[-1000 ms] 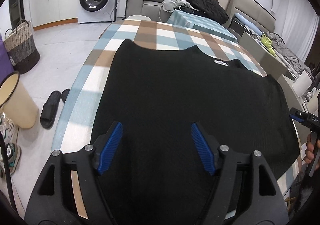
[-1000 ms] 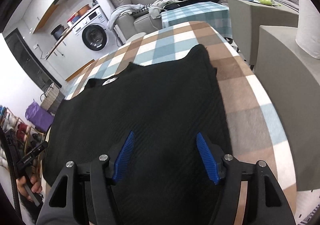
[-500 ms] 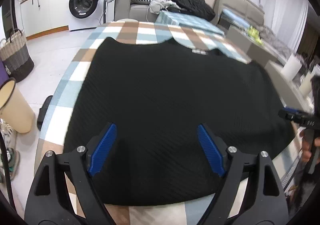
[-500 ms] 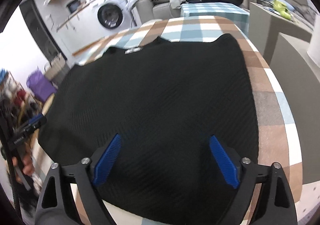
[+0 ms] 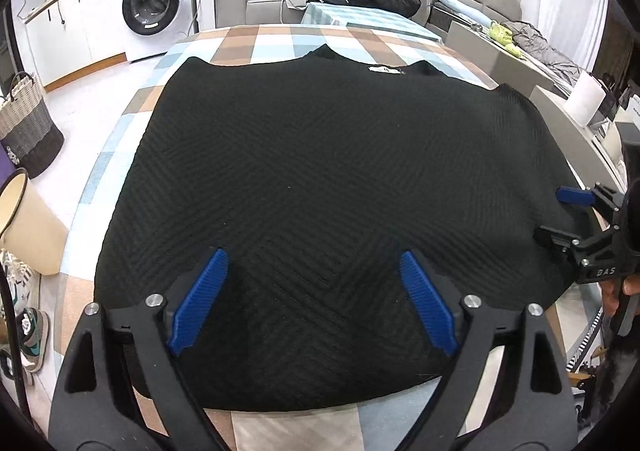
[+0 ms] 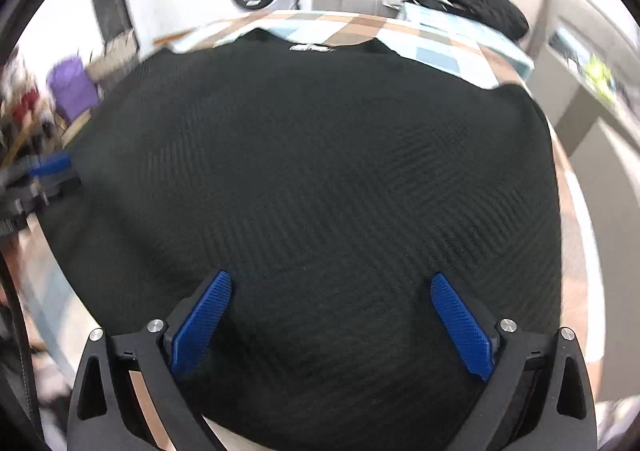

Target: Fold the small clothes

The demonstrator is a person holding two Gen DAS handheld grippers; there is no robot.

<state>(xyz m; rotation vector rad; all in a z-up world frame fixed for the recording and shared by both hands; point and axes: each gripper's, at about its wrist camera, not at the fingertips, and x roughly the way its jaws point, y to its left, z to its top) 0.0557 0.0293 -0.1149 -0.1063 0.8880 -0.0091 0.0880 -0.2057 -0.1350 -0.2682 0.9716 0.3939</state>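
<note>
- Sweater lies flat and spread wide on the checked table, taking up most of the top.
- No fold shows in it yet, so I think the folding has not begun. All the folds are left to do.
- Its neck with a small white tag sits at 12 o'clock in the left view. Its bottom edge runs along 6 o'clock, close to the table's near edge.
- The left gripper is spread wide. Its jaws have just been opening, and nothing is pinched. The sweater only lies under the blue pads.
- The right gripper is spread wide too. Its jaws have just been opening, and it holds nothing. In the left view it peeks in at 3 o'clock.
- The sweater is black, soft knit, with thin ribs that make zigzag lines. Its corners look round.
- The table cloth has brown, blue and white squares.
- The pads are blue with tiny ridges. The gripper arms are black and hard.
- The right view is blurry.
</note>
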